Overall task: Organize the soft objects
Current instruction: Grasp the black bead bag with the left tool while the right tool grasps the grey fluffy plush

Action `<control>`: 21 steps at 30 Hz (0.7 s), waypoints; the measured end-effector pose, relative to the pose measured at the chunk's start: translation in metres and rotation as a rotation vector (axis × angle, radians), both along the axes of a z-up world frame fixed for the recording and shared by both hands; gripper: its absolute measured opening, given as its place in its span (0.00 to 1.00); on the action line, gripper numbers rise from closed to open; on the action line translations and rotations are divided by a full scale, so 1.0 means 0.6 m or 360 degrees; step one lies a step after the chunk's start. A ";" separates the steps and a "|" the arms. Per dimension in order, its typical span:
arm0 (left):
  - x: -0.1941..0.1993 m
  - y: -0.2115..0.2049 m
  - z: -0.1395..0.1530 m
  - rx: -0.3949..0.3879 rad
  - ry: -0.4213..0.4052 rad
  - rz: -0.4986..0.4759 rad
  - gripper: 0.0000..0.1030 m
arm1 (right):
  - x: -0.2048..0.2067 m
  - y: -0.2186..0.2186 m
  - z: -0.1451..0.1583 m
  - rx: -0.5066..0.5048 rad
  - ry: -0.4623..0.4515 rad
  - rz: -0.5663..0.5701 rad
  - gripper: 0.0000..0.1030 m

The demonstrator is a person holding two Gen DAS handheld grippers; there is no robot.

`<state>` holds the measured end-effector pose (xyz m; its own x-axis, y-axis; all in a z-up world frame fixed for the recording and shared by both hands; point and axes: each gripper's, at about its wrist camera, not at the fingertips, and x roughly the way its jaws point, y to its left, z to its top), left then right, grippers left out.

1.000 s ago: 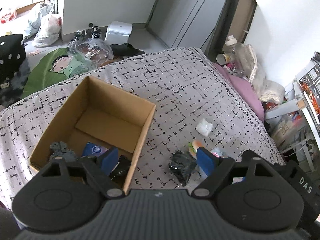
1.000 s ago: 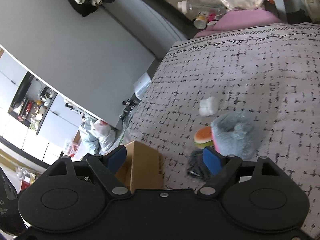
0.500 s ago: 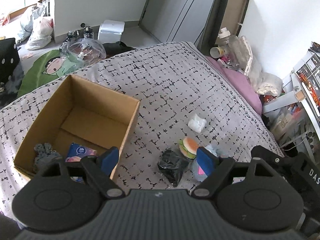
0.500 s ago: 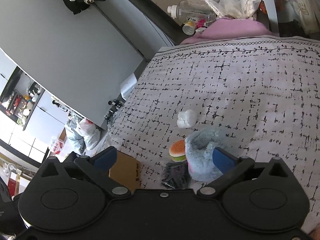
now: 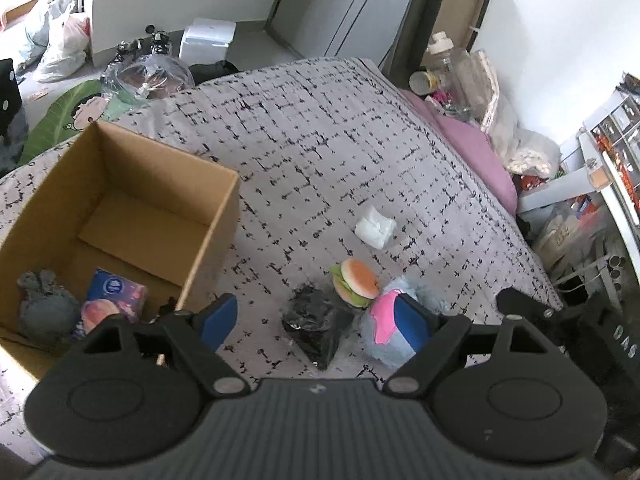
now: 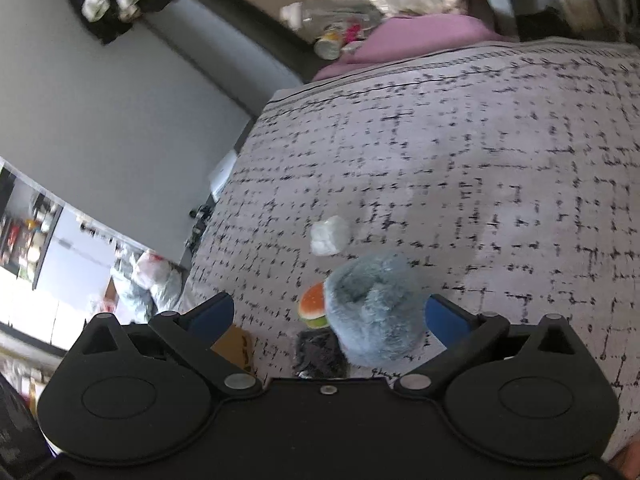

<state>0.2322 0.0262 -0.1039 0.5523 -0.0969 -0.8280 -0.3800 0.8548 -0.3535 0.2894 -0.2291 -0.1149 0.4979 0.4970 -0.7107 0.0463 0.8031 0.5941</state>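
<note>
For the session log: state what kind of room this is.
Most likely a lived-in bedroom. The work surface is a bed with a patterned grey cover, a pink pillow lies at its far edge, and bags sit on the floor.

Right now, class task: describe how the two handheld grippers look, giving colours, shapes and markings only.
The left gripper and right gripper match: black bodies with two round discs, silver pivot screws, angled black arms ending in blue fingertips. In the left wrist view the body is ribbed.

Fluffy blue plush, burger toy, black bundle clustered on bedspread.
</note>
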 end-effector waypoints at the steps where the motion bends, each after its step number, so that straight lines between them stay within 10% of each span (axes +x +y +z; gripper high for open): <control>1: 0.003 -0.004 -0.003 0.0004 0.0004 -0.0001 0.85 | 0.002 -0.006 -0.003 0.0017 0.0015 -0.0024 1.00; 21: 0.048 -0.053 -0.106 0.0060 0.0084 -0.0032 0.75 | 0.033 0.001 -0.079 -0.0075 0.0176 -0.0174 0.87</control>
<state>0.2611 -0.0055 -0.1677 0.5063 -0.0758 -0.8590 -0.3800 0.8746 -0.3011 0.3092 -0.2287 -0.1622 0.4647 0.4090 -0.7853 0.1977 0.8166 0.5423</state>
